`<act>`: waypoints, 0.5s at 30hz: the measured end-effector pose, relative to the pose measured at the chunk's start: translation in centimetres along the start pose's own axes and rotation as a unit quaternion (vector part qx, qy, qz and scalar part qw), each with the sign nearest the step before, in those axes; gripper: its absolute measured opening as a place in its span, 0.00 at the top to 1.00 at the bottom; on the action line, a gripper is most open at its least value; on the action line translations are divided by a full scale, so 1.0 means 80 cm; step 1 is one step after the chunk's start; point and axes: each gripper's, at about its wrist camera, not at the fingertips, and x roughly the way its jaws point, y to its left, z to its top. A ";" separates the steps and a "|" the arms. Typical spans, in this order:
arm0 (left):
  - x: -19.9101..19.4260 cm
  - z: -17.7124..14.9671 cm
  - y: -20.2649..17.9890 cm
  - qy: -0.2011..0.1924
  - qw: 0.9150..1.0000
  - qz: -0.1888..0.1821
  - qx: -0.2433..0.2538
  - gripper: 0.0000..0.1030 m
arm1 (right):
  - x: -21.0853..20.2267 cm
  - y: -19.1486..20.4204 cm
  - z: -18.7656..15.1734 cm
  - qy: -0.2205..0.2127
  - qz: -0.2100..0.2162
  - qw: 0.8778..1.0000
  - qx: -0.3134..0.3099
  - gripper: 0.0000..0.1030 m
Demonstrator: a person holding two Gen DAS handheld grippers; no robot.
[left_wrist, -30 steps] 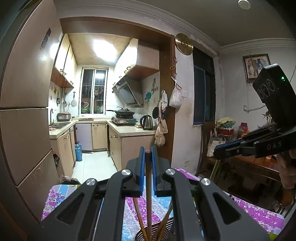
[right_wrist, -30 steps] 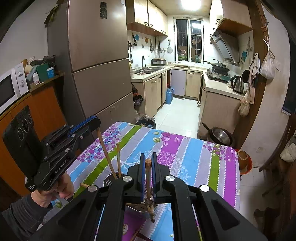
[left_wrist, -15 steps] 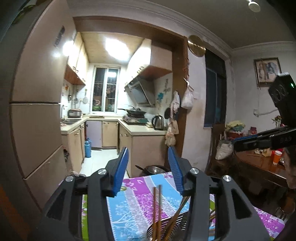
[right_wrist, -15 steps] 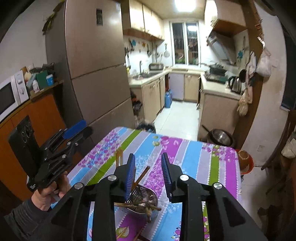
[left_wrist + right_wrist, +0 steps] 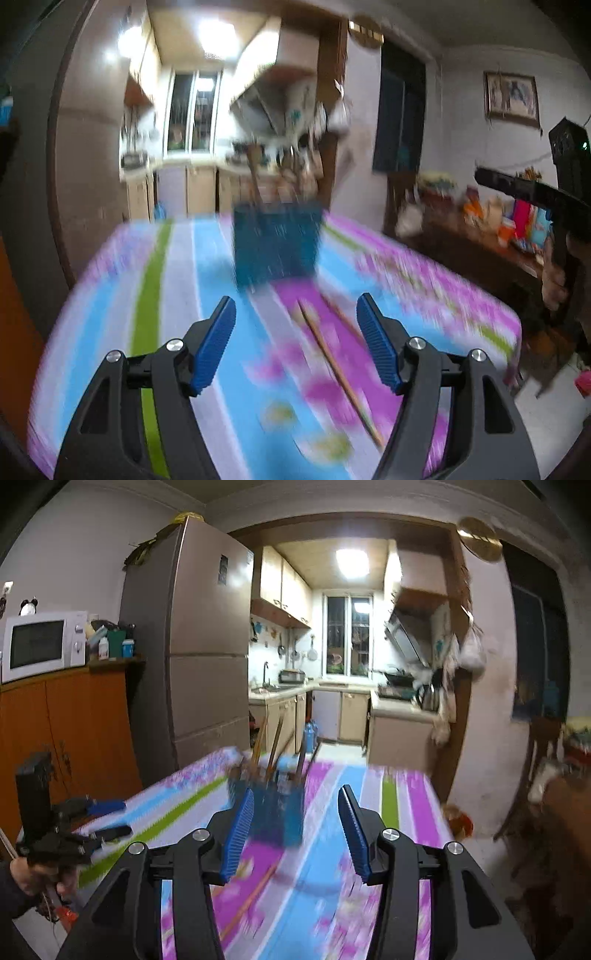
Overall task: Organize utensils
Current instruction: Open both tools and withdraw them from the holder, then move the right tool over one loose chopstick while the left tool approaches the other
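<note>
the utensil holder [image 5: 275, 245], a dark blue mesh cup blurred in both views, stands upright on the striped tablecloth [image 5: 162, 280], toward its far end nearer the kitchen doorway, and several wooden chopsticks [image 5: 275, 746] lean out of its mouth, probably because that is where loose utensils are meant to be gathered. on the near side of the holder a single chopstick [image 5: 338, 369] lies flat on the cloth, running from just short of the holder's base toward the camera; it looks like the next piece to collect. the left gripper [image 5: 297, 343] hangs over this near stretch with its blue pads spread wide and nothing between them, apparently lined up astride the loose chopstick. the right gripper [image 5: 295, 829] is likewise spread and empty, pointed at the holder from the near side, its pads framing the cup without touching it.
</note>
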 end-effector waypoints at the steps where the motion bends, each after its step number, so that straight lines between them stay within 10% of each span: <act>1: 0.002 -0.022 -0.007 0.013 1.000 -0.006 -0.012 0.37 | -0.002 0.005 -0.025 0.008 0.000 1.000 0.012 0.52; 9: 0.007 -0.097 -0.052 0.022 0.999 -0.022 0.009 0.40 | -0.011 0.028 -0.148 0.059 -0.010 0.995 0.074 0.52; 15: 0.023 -0.124 -0.075 0.027 0.999 -0.008 0.037 0.65 | -0.008 0.055 -0.179 0.064 -0.006 0.995 0.075 0.55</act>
